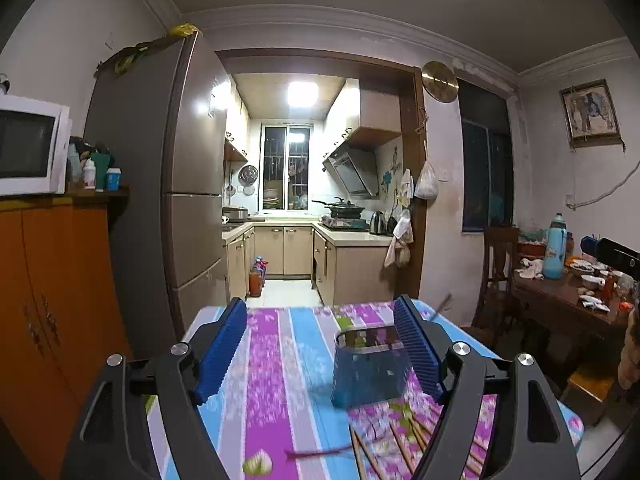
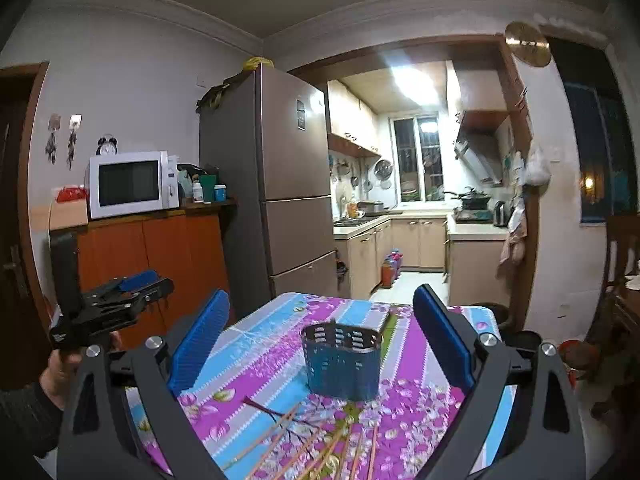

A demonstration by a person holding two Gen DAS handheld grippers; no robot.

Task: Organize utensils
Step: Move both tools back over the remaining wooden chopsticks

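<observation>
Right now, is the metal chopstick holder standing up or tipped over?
Standing up. The chopstick holder rests upright on the flowery tablecloth, open top facing up. The chopsticks lie outside on the cloth.

The brightest source is the kitchen ceiling light [image 1: 303, 94], overexposed in both my wrist views. The room in front of it is dim. Motion blur smears the utensil holder [image 1: 370, 364] and chopsticks [image 1: 404, 440] below that light. Fisheye distortion bends walls, and black vignetting fills the corners.
</observation>
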